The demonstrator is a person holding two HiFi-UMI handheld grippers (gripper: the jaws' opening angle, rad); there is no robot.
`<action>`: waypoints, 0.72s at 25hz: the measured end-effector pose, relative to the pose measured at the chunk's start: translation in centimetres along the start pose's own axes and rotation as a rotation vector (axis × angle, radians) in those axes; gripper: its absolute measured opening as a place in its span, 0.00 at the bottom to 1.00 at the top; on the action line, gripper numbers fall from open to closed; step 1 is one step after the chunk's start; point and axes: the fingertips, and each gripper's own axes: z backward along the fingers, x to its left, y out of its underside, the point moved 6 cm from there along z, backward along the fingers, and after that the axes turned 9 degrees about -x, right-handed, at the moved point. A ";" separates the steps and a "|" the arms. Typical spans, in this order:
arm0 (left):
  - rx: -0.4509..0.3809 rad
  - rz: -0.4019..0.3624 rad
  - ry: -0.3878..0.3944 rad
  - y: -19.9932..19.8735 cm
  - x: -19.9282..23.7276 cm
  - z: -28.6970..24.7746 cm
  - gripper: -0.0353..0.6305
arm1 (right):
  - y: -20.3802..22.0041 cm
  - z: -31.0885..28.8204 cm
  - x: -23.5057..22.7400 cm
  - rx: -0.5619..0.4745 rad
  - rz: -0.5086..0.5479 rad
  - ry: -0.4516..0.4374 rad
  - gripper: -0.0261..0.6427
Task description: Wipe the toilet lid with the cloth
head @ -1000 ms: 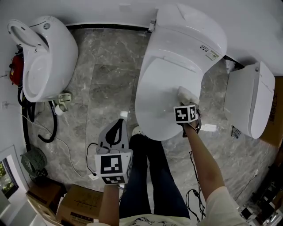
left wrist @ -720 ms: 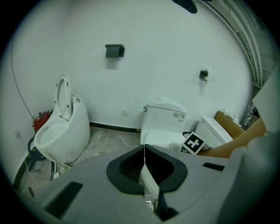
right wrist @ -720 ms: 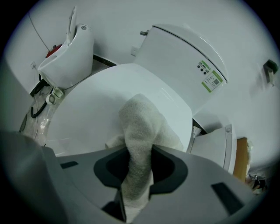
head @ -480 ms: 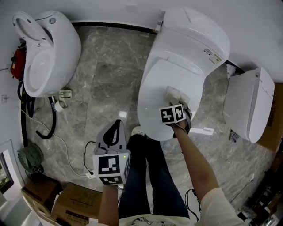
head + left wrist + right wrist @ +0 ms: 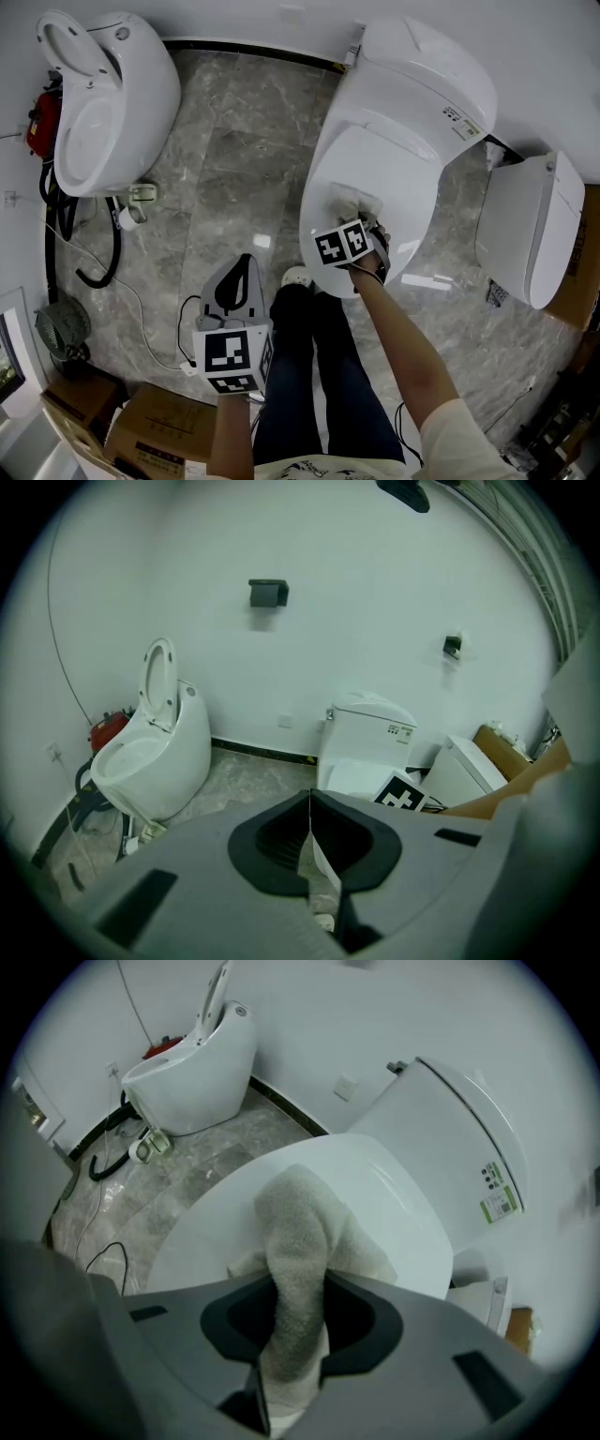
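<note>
A white toilet with its lid (image 5: 370,164) closed stands at the upper right of the head view. My right gripper (image 5: 354,214) is shut on a pale terry cloth (image 5: 298,1241) and presses it onto the lid (image 5: 225,1213) near the middle, toward the front. The cloth (image 5: 354,199) bunches just ahead of the marker cube. My left gripper (image 5: 239,281) hangs over the marble floor beside the person's leg, jaws together, holding nothing; in its own view the left gripper (image 5: 310,803) points toward the toilets.
A second white toilet (image 5: 103,103) with its seat raised stands at the upper left, with black hoses and a cable (image 5: 89,272) on the floor beside it. A detached toilet seat unit (image 5: 525,230) lies at the right. Cardboard boxes (image 5: 141,431) sit at lower left.
My right gripper has dragged the cloth across the lid toward the left and front. The left gripper has stayed near the same spot.
</note>
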 end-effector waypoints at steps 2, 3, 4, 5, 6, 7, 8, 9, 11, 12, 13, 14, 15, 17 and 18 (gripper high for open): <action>-0.002 0.006 -0.010 0.1 0.5 0.3 0.07 | -0.6 0.1 1.2 -0.013 0.009 -0.030 0.19; -0.003 0.008 -0.015 0.1 0.7 0.4 0.07 | -0.8 0.2 1.7 -0.018 0.013 -0.043 0.19; -0.004 0.011 -0.020 0.2 0.9 0.6 0.07 | -1.0 0.3 2.2 -0.021 0.018 -0.055 0.19; -0.005 0.014 -0.026 0.2 1.2 0.8 0.07 | -1.2 0.4 2.8 -0.024 0.023 -0.065 0.20; -0.005 0.016 -0.033 0.3 1.4 0.9 0.07 | -1.5 0.5 3.3 -0.028 0.028 -0.076 0.20; -0.006 0.018 -0.039 0.4 1.6 1.0 0.07 | -1.6 0.6 3.9 -0.033 0.032 -0.089 0.20; -0.005 0.021 -0.045 0.5 1.9 1.1 0.07 | -1.8 0.7 4.5 -0.039 0.037 -0.104 0.20; -0.002 0.023 -0.051 0.7 2.0 1.2 0.07 | -1.9 0.8 5.1 -0.043 0.044 -0.118 0.20; 0.002 0.027 -0.058 1.0 2.3 1.3 0.07 | -2.0 1.0 6.2 -0.054 0.058 -0.144 0.20; 0.003 0.028 -0.061 1.0 2.4 1.4 0.07 | -2.0 1.1 6.7 -0.060 0.063 -0.156 0.20; 0.003 0.028 -0.065 1.1 2.5 1.5 0.07 | -2.0 1.2 7.2 -0.066 0.065 -0.170 0.20; 0.003 0.028 -0.068 1.1 2.6 1.6 0.07 | -2.0 1.3 7.7 -0.071 0.067 -0.187 0.20; 0.003 0.028 -0.071 1.1 2.7 1.6 0.07 | -1.9 1.4 8.2 -0.076 0.070 -0.204 0.20; 0.000 0.029 -0.072 1.1 2.8 1.6 0.07 | -1.7 1.7 9.2 -0.083 0.084 -0.234 0.20; -0.002 0.028 -0.071 1.0 2.8 1.5 0.07 | -1.5 1.9 9.7 -0.085 0.095 -0.246 0.20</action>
